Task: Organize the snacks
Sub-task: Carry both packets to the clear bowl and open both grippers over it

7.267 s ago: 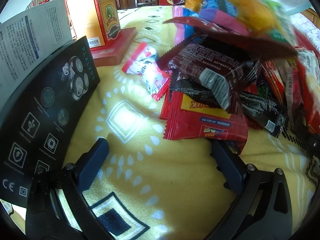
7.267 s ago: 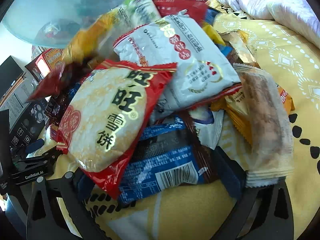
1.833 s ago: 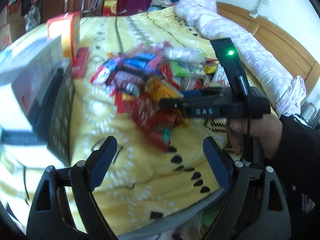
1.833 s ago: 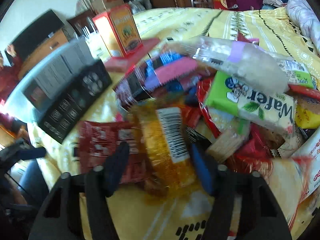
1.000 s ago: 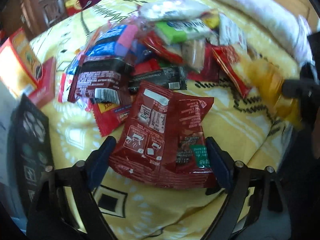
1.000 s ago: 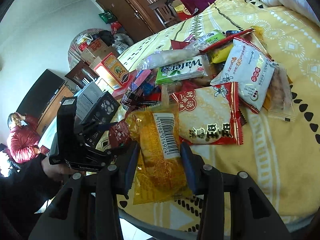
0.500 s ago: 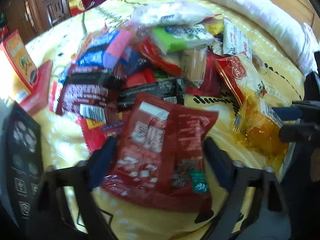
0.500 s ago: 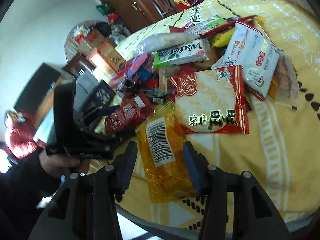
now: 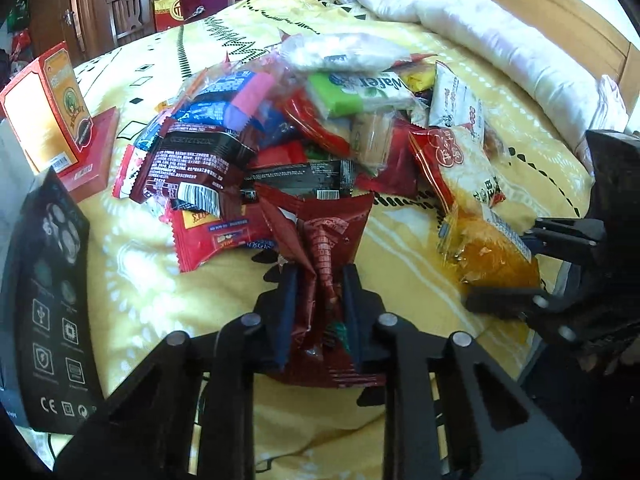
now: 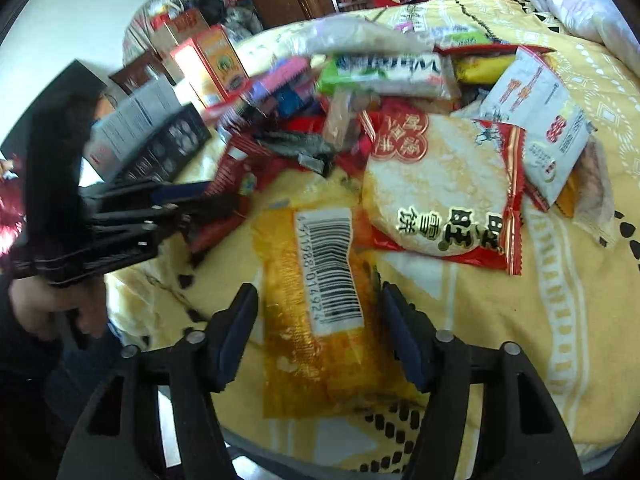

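A heap of snack packets point(image 9: 304, 120) lies on a yellow patterned bedspread point(image 9: 140, 264). My left gripper point(image 9: 320, 276) is shut on a dark red snack packet point(image 9: 324, 232), which is crumpled between the pads at the near edge of the heap. It shows from the side in the right wrist view as the left gripper point(image 10: 192, 204). My right gripper point(image 10: 318, 294) has its jaws opening. An orange packet with a barcode point(image 10: 312, 344) lies flat on the bedspread between them, with a gap at each pad. The left wrist view shows the same orange packet point(image 9: 492, 256).
A red-and-orange box point(image 9: 48, 108) and a black box point(image 9: 52, 292) stand at the left. A white duvet point(image 9: 480, 32) lies along the wooden headboard at the far side. A round rice-cracker packet point(image 10: 436, 184) and a green wafer pack point(image 9: 360, 92) lie close by. The bed's edge runs just below both grippers.
My left jaws have closed on the dark red packet and crumpled it. My right jaws have widened away from the orange packet, which now rests on the bedspread.
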